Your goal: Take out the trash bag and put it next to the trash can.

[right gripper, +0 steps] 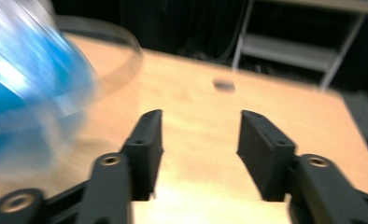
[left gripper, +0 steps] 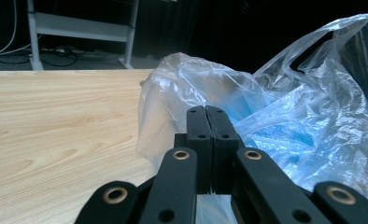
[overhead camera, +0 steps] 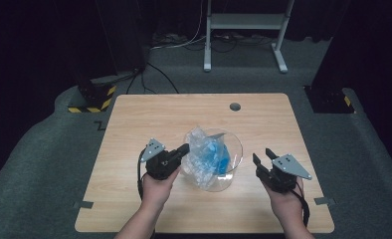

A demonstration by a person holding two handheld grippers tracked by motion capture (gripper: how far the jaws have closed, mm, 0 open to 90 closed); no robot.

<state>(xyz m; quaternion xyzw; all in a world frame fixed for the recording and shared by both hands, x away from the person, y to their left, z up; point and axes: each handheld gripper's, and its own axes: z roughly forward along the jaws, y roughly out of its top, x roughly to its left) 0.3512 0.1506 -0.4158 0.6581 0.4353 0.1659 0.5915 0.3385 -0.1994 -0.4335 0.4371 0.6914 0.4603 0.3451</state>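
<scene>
Nearest the camera, the person's two forearms come up from the near edge, each with a hand-held gripper. The left hand-held gripper (overhead camera: 184, 150) sits right at the left side of the clear plastic bag (overhead camera: 205, 155), jaws pressed together. The left gripper view shows the film bunched around the tips, so it looks like it's pinching a fold of the bag, though the actual nip is hidden behind the pads. The right hand-held gripper (overhead camera: 264, 157) hangs just right of the glass bowl (overhead camera: 232, 172), jaws spread with nothing between them.

The bag is stuffed in the bowl, near the middle of the tabletop (overhead camera: 134, 114), crumpled, with something blue inside.

Handling guess: the bag is super light, floppy and a bit slippery, so a pinch on a bunched fold near the rim seems the best grab. The bowl is rigid, probably breakable, and may slide if the bag drags.

The high view gives the whole layout. The left gripper view shows the wrinkles close up. The right gripper view is blurry, but shows the open jaws and the bowl's rim (right gripper: 112, 32).
</scene>
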